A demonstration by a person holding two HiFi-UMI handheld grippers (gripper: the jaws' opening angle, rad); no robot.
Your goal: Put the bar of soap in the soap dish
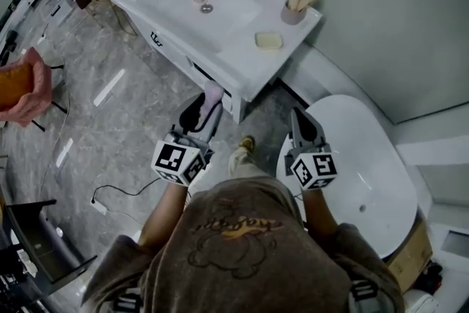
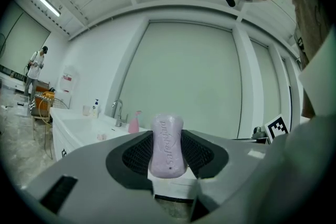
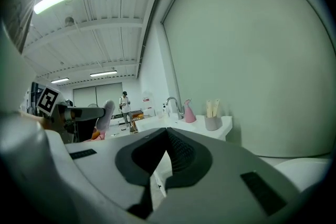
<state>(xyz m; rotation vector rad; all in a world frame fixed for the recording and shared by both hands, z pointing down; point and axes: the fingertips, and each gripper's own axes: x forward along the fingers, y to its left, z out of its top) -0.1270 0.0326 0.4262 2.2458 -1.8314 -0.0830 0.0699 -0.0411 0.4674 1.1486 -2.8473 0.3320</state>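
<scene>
1. Left gripper view shows the soap [image 2: 168, 147] standing upright between the left gripper's [image 2: 168, 157] fingers [image 2: 137, 153]. They are closed on its two long rounded sides, and its embossed face looks back at the camera.
2. Right gripper view shows the right gripper's [image 3: 167, 152] fingers [image 3: 181, 152] pressed together with nothing between them.
3. Head view puts both grippers close to the person's body, above the floor in front of the vanity. The soap is in the air, well apart from the pale dish [image 1: 269, 40]. The dish lies on the worktop [image 1: 253, 73] near the right corner, just beside a cup [image 1: 293, 12] of upright sticks.
4. The carry to the dish is not yet made, so most of the task is judged to remain.
5. Risk: the hold is on curved, likely slick sides. A tighter squeeze or a jolt could make the bar shoot out or twist, and it would fall to the floor.
6. Risk: the dish lies near the cup and the worktop edge. A wide approach could knock the cup, and letting go off-centre could leave the bar on the rim or let it slide off.
7. Risk: the bar is upright while the dish lies flat. Letting go without tilting it could make it topple out.
</scene>
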